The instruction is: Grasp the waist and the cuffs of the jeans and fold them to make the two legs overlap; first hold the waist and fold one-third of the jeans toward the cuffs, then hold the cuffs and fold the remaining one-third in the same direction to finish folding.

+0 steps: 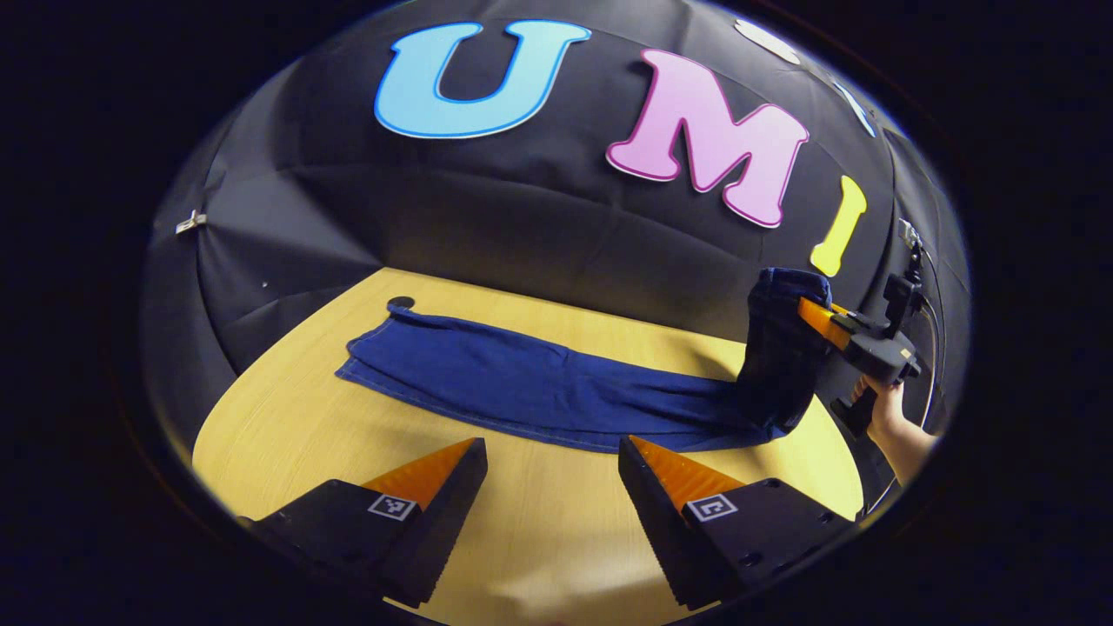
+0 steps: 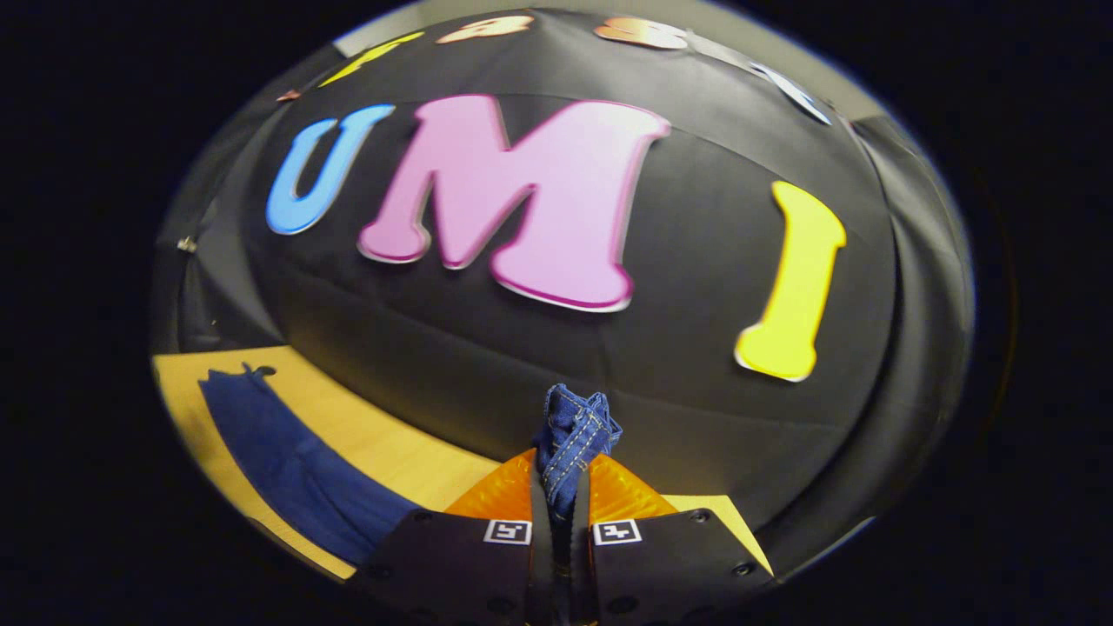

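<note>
My right gripper [image 2: 561, 496] clamps a bunched edge of the jeans [image 1: 539, 382], lifted at the table's [image 1: 287, 443] right end. My left gripper [image 1: 552, 474] gapes empty near me; the legs lie flat, stretching left.

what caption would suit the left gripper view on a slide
Right claw lifts one end of the jeans off the table; left claw waits open.
</note>
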The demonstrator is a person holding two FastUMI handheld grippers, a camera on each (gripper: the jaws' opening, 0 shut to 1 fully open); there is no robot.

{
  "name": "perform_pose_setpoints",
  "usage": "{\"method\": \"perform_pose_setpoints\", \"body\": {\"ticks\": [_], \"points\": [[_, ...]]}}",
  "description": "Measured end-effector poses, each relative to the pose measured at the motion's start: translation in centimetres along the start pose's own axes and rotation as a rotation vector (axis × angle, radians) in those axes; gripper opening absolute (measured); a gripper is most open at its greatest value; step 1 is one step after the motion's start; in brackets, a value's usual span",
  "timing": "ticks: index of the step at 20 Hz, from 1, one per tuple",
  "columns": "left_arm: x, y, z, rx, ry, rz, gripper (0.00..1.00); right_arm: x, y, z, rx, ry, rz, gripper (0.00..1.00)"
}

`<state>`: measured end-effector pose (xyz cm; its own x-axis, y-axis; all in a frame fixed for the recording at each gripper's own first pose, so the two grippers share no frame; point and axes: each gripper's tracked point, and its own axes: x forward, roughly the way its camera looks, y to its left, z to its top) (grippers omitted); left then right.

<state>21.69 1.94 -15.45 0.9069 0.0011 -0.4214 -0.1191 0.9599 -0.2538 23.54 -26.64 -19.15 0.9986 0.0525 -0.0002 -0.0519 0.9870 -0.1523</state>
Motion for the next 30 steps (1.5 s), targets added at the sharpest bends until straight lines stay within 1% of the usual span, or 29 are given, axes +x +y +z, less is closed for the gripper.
{"method": "perform_pose_setpoints", "body": {"ticks": [1,3,4,6,9,10,11,12,13,14,16,18,20,23,25,27,28,29,30], "points": [[0.3,0.6,-0.1,-0.022,-0.009,0.008,0.97,-0.8,0.2,-1.1,-0.008,0.006,0.03,0.11],[1.1,2.0,0.6,-0.07,-0.044,0.036,0.97,-1.7,-1.4,-3.4,0.01,0.044,0.082,0.11],[1.6,2.9,0.9,-0.098,-0.061,0.051,0.97,-2.9,-2.0,-2.8,0.019,0.065,0.101,0.11],[2.7,5.0,1.7,-0.139,-0.096,0.076,0.97,-6.5,-3.0,-2.9,0.006,0.091,0.138,0.11],[4.7,9.2,1.7,-0.149,-0.12,0.132,0.97,-10.5,-5.0,-3.9,-0.008,0.152,0.181,0.11],[5.2,10.6,2.1,-0.154,-0.123,0.142,0.97,-8.4,-1.5,-5.6,-0.012,0.183,0.201,0.14],[5.7,11.9,2.4,-0.158,-0.128,0.148,0.97,-9.9,1.4,-7.1,0.032,0.222,0.267,0.18],[6.2,13.5,3.1,-0.149,-0.137,0.164,0.97,-10.0,4.0,-7.7,0.06,0.236,0.304,0.39],[6.9,15.1,3.3,-0.135,-0.141,0.189,0.97,-10.4,5.2,-7.5,0.065,0.235,0.332,0.68],[7.6,16.5,3.7,-0.12,-0.138,0.21,0.97,-10.7,6.0,-7.3,0.051,0.218,0.34,0.97],[9.0,19.1,4.7,-0.09,-0.133,0.253,0.97,-11.3,6.1,-6.4,0.02,0.167,0.333,0.98],[11.2,22.1,5.5,-0.061,-0.131,0.322,0.97,-12.1,5.5,-5.2,0.033,0.147,0.316,0.97],[14.4,23.2,6.1,-0.104,-0.108,0.309,0.96,-13.6,3.6,-5.1,0.074,0.14,0.262,0.97],[17.7,25.2,5.3,-0.129,-0.038,0.347,0.96,-15.3,1.6,-6.4,0.121,0.177,0.2,0.97],[18.4,26.2,4.7,-0.142,0.001,0.381,0.96,-16.6,1.1,-7.7,0.16,0.217,0.184,0.97],[19.1,27.2,4.0,-0.142,0.043,0.411,0.96,-17.6,0.3,-8.5,0.162,0.237,0.165,0.97],[19.5,27.7,4.0,-0.129,0.051,0.421,1.0,-18.0,0.1,-8.8,0.16,0.242,0.157,0.97],[19.7,27.7,4.0,-0.111,0.057,0.42,0.96,-18.2,0.2,-9.1,0.16,0.249,0.158,0.97],[19.8,27.5,3.7,-0.094,0.078,0.416,0.96,-18.4,0.3,-9.5,0.159,0.262,0.164,0.97]]}}
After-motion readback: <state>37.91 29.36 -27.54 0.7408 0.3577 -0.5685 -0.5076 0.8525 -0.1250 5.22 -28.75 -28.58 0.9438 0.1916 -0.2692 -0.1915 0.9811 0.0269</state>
